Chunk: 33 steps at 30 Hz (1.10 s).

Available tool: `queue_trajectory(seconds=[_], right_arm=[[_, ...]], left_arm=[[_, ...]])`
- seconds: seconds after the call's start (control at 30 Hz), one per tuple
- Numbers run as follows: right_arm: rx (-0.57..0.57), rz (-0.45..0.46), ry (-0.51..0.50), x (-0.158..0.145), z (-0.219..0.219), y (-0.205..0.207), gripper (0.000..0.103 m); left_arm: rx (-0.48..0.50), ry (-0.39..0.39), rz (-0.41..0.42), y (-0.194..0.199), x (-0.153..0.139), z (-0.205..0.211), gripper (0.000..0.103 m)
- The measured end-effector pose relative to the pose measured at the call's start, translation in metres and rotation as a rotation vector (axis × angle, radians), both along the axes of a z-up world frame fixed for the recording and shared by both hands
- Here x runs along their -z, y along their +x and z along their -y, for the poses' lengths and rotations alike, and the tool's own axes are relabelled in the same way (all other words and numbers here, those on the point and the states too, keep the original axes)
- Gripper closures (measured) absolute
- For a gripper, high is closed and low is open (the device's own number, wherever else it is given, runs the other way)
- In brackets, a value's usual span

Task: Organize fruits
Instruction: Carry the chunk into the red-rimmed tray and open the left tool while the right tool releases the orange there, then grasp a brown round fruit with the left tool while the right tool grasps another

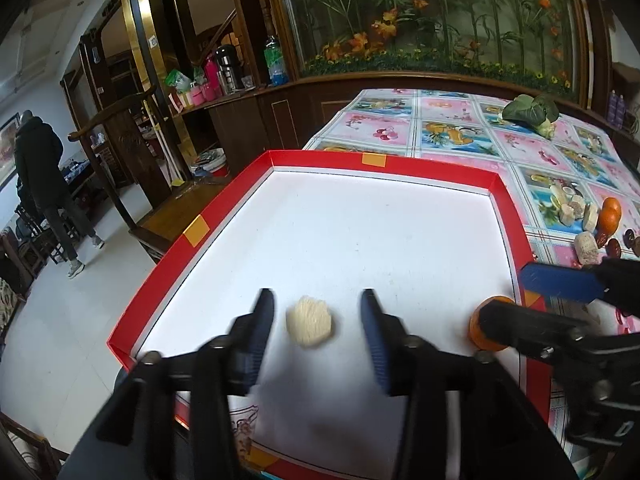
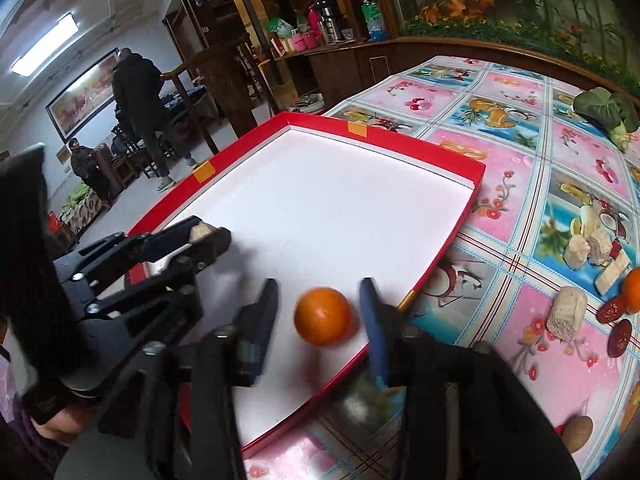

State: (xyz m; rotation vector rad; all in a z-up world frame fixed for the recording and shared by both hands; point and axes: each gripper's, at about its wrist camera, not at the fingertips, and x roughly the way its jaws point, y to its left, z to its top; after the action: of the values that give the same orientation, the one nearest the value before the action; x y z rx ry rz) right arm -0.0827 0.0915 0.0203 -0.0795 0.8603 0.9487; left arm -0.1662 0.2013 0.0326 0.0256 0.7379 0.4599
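Note:
A red-rimmed box (image 1: 280, 157) with a white floor lies on the table. A pale round fruit piece (image 1: 309, 322) rests on that floor between the fingers of my left gripper (image 1: 318, 312), with a gap on each side, so the gripper is open. Further right in the box sits an orange (image 2: 323, 316), between the fingers of my right gripper (image 2: 318, 304), which is also open and not pressing on it. From the right wrist view the left gripper (image 2: 206, 234) shows at the box's left side. In the left wrist view the right gripper (image 1: 504, 296) partly hides the orange (image 1: 480, 322).
On the patterned tablecloth (image 2: 480, 168) right of the box lie another orange (image 2: 634, 290), red dates (image 2: 612, 310), pale chunks (image 2: 566, 312) and a brown round fruit (image 2: 578, 434). A leafy green vegetable (image 1: 530, 110) sits at the far end. A person (image 1: 40, 160) stands beyond the table's left edge.

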Motion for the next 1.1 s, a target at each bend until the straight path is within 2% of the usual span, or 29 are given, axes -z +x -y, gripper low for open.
queue_trajectory(seconds=[0.07, 0.23, 0.37, 0.5, 0.67, 0.77, 0.9, 1.03, 1.1], right_arm=[[0.008, 0.01, 0.013, -0.005, 0.005, -0.002, 0.047], [0.07, 0.028, 0.066, -0.017, 0.032, 0.008, 0.047], [0.161, 0.036, 0.124, -0.03, 0.074, 0.025, 0.045], [0.268, 0.069, 0.141, -0.038, 0.128, 0.04, 0.045], [0.417, 0.059, 0.154, -0.037, 0.209, 0.059, 0.043], [0.473, 0.049, 0.115, -0.031, 0.246, 0.067, 0.043], [0.504, 0.032, 0.053, -0.022, 0.273, 0.076, 0.043], [0.475, -0.009, -0.032, -0.009, 0.268, 0.082, 0.043], [0.453, 0.009, -0.075, -0.004, 0.258, 0.079, 0.045]], left_arm=[[0.001, 0.003, 0.0, -0.001, -0.002, 0.002, 0.04], [0.064, 0.003, 0.025, -0.005, -0.014, 0.022, 0.03], [0.178, 0.009, 0.035, -0.003, -0.022, 0.056, 0.027], [0.288, -0.019, 0.027, 0.002, -0.025, 0.088, 0.025], [0.416, -0.04, -0.025, 0.01, -0.017, 0.132, 0.025], [0.477, -0.047, -0.054, 0.014, -0.012, 0.153, 0.025], [0.55, -0.078, -0.091, 0.023, -0.005, 0.18, 0.025], [0.593, -0.109, -0.115, 0.033, 0.0, 0.194, 0.025], [0.598, -0.119, -0.126, 0.037, 0.003, 0.197, 0.025]])
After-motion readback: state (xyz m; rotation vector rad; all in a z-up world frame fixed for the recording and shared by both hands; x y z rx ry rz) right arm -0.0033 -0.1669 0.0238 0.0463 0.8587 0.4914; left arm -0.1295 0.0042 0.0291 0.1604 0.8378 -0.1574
